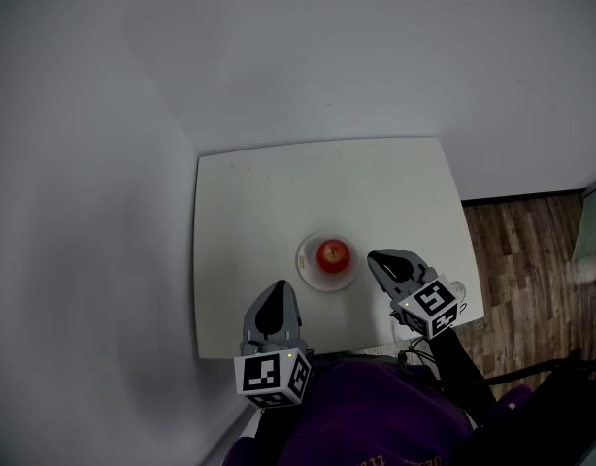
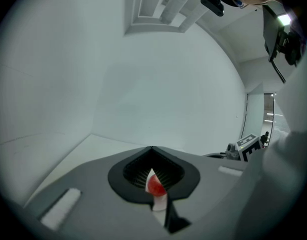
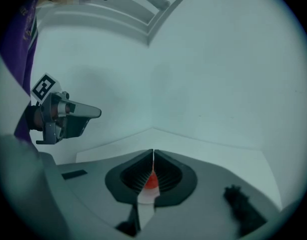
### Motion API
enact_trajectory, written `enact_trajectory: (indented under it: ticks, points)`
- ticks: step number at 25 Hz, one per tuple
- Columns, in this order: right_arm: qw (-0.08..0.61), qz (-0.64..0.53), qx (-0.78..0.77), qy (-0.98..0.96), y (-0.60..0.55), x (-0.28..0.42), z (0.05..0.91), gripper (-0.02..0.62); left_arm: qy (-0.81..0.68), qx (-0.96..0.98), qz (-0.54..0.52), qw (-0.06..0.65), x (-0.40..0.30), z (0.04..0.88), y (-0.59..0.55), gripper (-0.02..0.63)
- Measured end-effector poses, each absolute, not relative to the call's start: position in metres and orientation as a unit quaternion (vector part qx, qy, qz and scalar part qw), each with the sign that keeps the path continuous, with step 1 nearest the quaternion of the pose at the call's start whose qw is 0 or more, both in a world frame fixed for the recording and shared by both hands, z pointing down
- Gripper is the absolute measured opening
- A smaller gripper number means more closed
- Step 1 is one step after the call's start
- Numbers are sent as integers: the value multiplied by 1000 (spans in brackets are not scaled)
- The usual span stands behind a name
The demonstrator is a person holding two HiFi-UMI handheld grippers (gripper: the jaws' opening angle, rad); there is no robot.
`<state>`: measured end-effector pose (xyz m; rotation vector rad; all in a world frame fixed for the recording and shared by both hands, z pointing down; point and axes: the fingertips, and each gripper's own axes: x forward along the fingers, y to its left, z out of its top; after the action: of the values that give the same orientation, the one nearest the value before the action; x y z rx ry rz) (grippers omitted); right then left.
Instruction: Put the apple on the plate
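At the near edge of the tabletop (image 1: 269, 192), the left gripper (image 1: 278, 291) has its two dark jaws brought together. In the left gripper view they meet at a point, with only a thin slit lower down and nothing clamped between them. Through that slit a sliver of the red apple (image 1: 333, 254) shows, well ahead of the tips. The right gripper (image 1: 374, 258) is also closed and empty. In the right gripper view its ribbed pads (image 3: 165, 176) lie against each other along a fine seam, and the same red shows through the narrow gap at its base. In the head view each gripper carries its marker cube (image 1: 272, 377) at the rear, close to the person's purple garment (image 1: 376, 420). The left gripper's tip points toward the plate (image 1: 327, 283) and stops short of its near-left rim. The right gripper's tip lies just beside the plate's right rim; whether it touches cannot be told. The apple sits upright in the middle of the small white round plate, touched by neither gripper. The plate rests on the white square tabletop, nearer the person's side than the far side. The tabletop is pushed into a corner of pale grey wall (image 1: 298, 56). To the right of it a strip of wooden floor (image 1: 531, 260) shows.
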<state>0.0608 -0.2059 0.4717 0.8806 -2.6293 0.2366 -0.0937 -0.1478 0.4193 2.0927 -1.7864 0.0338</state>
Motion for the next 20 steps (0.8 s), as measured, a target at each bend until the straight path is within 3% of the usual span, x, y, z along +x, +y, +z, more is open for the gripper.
enact_trajectory:
  ticks: [20]
  points:
    - [152,85,332,-927,-196,63,455,11,-610,769,13,191,-76,420,-141,6]
